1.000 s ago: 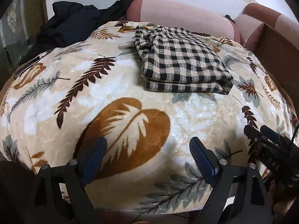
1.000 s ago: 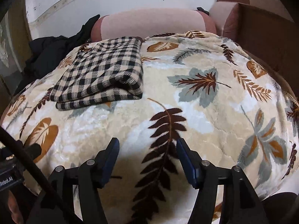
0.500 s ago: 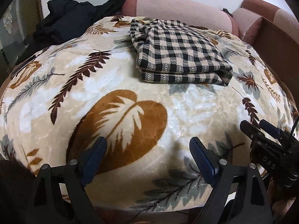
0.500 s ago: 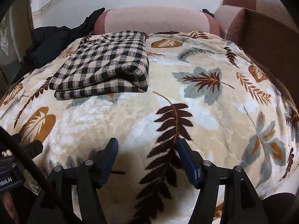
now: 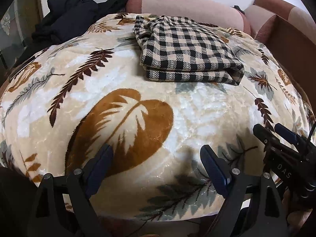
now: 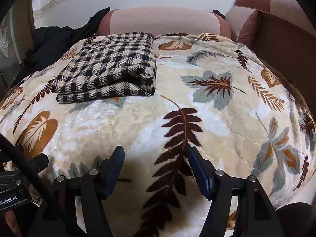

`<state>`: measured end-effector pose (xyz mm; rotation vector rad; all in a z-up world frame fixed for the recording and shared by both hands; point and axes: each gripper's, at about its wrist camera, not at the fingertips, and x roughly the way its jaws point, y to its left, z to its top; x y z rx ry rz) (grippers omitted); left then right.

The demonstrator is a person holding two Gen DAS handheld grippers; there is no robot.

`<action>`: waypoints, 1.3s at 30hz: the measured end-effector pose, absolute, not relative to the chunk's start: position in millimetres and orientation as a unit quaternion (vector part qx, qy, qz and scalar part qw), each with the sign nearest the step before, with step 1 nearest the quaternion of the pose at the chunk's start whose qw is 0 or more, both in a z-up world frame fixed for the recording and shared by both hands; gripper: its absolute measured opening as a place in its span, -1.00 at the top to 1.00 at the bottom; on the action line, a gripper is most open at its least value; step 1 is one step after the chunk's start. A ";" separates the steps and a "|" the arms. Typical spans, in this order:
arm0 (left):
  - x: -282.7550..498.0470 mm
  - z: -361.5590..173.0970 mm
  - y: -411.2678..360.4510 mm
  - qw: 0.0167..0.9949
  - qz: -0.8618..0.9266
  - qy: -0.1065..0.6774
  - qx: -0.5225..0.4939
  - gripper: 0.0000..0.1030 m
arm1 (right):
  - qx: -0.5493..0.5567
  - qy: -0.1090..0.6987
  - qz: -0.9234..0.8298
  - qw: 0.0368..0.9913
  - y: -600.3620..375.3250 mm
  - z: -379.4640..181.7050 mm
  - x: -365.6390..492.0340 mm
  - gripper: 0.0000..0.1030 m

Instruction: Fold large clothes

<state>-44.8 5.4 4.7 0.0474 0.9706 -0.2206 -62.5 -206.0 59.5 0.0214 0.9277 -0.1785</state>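
No containers in my view, just a bed under a leaf-print blanket.

Shirt is a black-and-cream check, folded into a thick flat rectangle, several layers stacked; the fold edge faces me. One layer at the right end of that edge bulges open a bit. Far-left part is rumpled where the collar bunches. It lies toward the head edge of the bed, about mid-width, just short of the pink bolster. Nothing on top of it.

Dark clothes are heaped at the far-left corner, apart from the shirt.

Left tool: jaws spread wide, nothing between them, over the near edge of the bed, well apart from the shirt.
Right tool: jaws spread, a bit narrower than the left, nothing between them, also over the near edge. It shows at the right edge of the left view too.
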 end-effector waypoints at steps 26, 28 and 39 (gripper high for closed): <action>-48.2 -0.4 5.1 0.873 -0.106 0.475 0.022 -0.72 | 0.010 0.460 -0.103 0.882 -203.1 53.6 -68.7 -0.40; -48.6 -0.7 4.6 0.874 -0.102 0.475 0.025 -0.72 | 0.008 0.462 -0.105 0.881 -201.6 53.1 -69.1 -0.41; -47.8 0.4 3.7 0.883 -0.074 0.462 0.047 -0.73 | -0.003 0.462 -0.112 0.880 -197.7 52.7 -70.2 -0.45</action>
